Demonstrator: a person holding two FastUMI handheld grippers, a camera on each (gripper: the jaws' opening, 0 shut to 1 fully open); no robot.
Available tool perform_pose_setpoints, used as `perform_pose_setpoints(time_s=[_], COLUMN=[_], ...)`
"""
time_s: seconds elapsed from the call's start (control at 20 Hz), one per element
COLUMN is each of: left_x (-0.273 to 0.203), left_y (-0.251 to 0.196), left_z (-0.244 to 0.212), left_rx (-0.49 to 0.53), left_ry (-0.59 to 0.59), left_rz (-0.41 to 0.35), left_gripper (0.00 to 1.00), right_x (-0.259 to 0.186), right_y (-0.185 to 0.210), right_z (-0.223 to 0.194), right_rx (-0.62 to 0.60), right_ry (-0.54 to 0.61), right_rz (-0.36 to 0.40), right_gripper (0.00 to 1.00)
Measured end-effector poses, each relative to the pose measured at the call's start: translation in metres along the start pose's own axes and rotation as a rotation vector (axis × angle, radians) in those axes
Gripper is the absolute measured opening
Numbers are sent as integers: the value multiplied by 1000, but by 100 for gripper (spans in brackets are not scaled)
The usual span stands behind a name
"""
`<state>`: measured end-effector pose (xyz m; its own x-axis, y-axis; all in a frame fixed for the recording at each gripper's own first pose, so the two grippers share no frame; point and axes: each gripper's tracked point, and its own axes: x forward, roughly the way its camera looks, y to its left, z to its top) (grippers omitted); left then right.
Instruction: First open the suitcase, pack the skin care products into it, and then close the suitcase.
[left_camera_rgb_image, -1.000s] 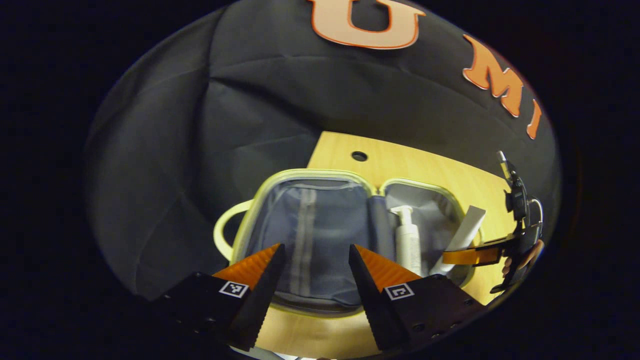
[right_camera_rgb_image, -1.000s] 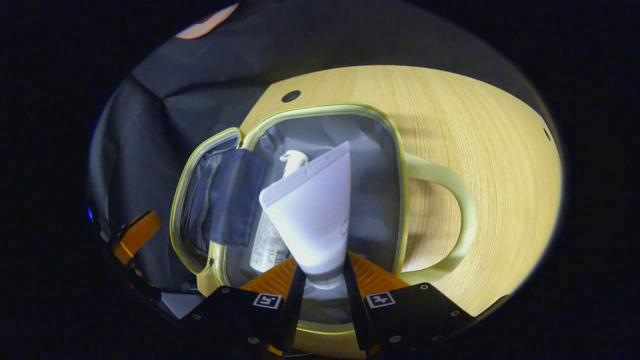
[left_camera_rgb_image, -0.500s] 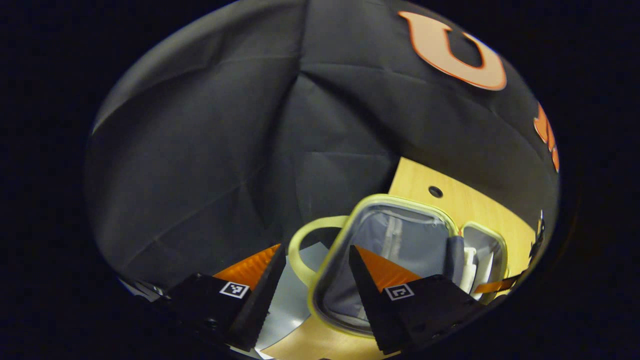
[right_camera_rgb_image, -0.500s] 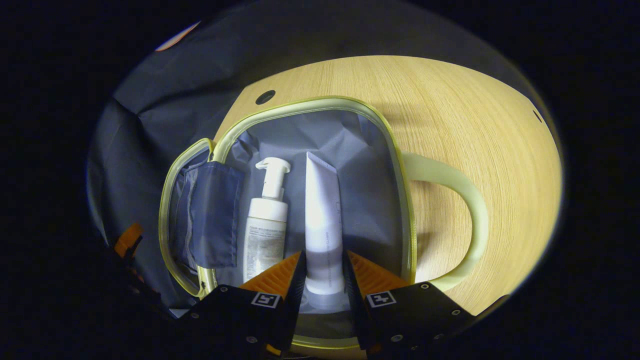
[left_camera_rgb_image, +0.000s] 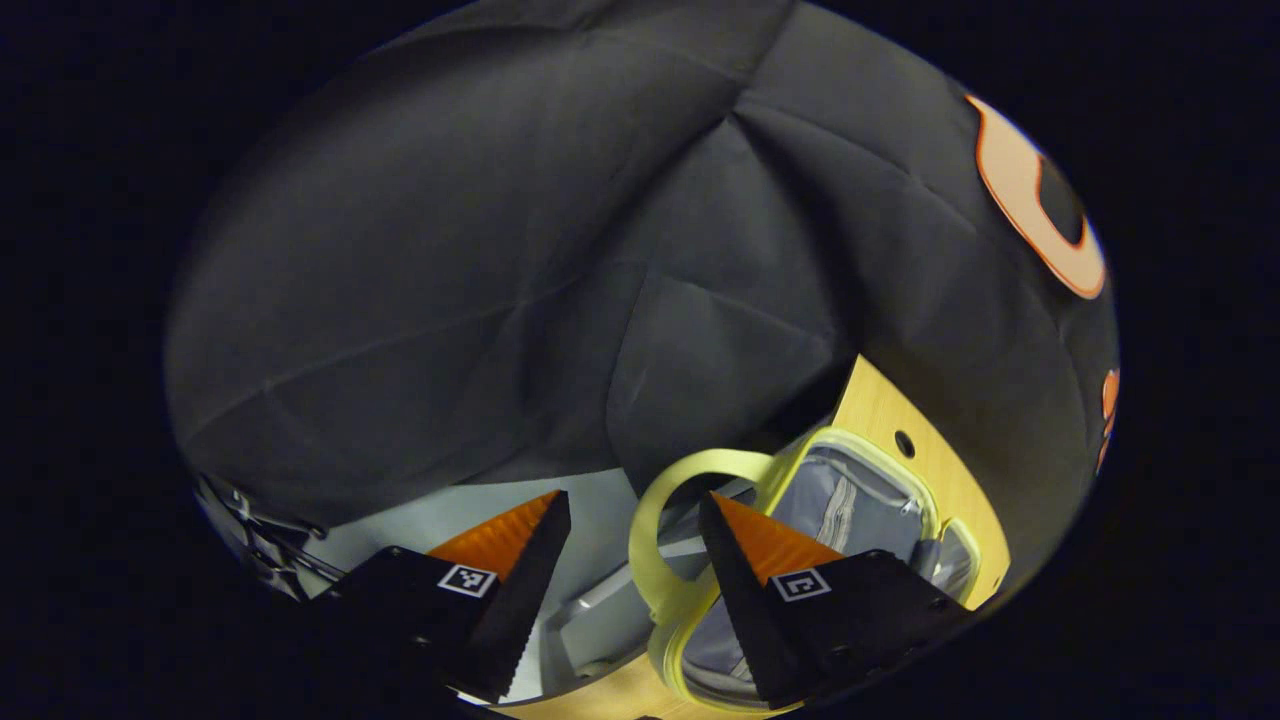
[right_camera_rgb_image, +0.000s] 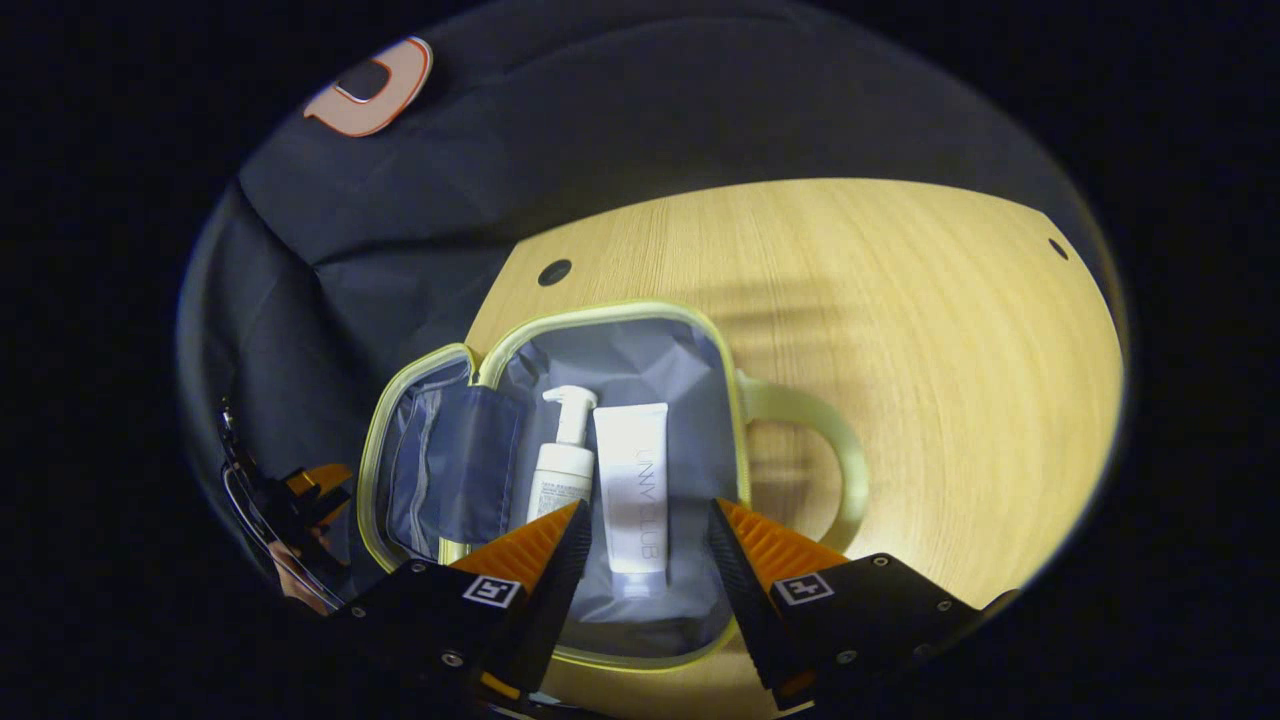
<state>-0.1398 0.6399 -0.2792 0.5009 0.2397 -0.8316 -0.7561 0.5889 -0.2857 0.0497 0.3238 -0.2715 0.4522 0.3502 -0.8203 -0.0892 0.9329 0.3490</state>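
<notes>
Pale yellow piping ran round the small grey-lined fabric suitcase (right_camera_rgb_image: 560, 440), which we saw lying open flat on the light wooden table (right_camera_rgb_image: 900, 330) in the right gripper view. In its right-hand half a white pump bottle (right_camera_rgb_image: 563, 465) and a white squeeze tube (right_camera_rgb_image: 633, 490) lay side by side, touching, caps toward us for the tube and pump head away. A pale yellow loop handle (right_camera_rgb_image: 815, 450) stuck out onto the table. Our right gripper (right_camera_rgb_image: 645, 535) hung above the tube with its fingers spread apart, holding nothing. In the left gripper view, our left gripper (left_camera_rgb_image: 630, 530) also stood spread and empty, near the suitcase's other handle (left_camera_rgb_image: 665, 530) at the table edge.
</notes>
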Motion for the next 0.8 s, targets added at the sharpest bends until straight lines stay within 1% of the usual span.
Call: perform_pose_setpoints(time_s=[0.05, 0.15, 0.3, 0.4, 0.45, 0.5, 0.55, 0.6, 0.65, 0.7, 0.75, 0.8], left_x=[-3, -4, 0, 3, 9, 16, 11, 12, 5, 3, 7, 7], left_y=[6, 18, 28, 32, 30, 31, 26, 27, 31, 31, 29, 22], left_z=[3, 10, 13, 0, -6, -9, -20, -21, -19, -14, -13, -7], left_rx=[-46, -107, -176, -262, -315, -365, -403, -416, -404, -381, -351, -323], left_ry=[30, 69, 114, 168, 191, 204, 225, 225, 233, 225, 210, 201], left_rz=[-21, -31, -48, -76, -78, -90, -104, -106, -110, -123, -123, -147], left_gripper=[84, 85, 84, 84, 80, 63, 46, 29, 29, 22, 21, 14], right_x=[-11, -30, -61, -82, -94, -104, -114, -121, -130, -136, -142, -147], right_y=[-1, -2, -12, -22, -29, -35, -41, -49, -55, -61, -67, -72], right_z=[6, 22, 46, 58, 64, 70, 73, 75, 76, 78, 80, 82], right_rx=[1, -2, -13, -16, -20, -27, -30, -31, -26, -22, -18, -15], right_ry=[-39, -124, -247, -324, -366, -400, -427, -438, -451, -463, -476, -487], right_rz=[3, 6, -11, -39, -55, -67, -87, -102, -118, -129, -141, -146], right_gripper=[81, 87, 93, 95, 96, 95, 96, 96, 96, 96, 96, 96])
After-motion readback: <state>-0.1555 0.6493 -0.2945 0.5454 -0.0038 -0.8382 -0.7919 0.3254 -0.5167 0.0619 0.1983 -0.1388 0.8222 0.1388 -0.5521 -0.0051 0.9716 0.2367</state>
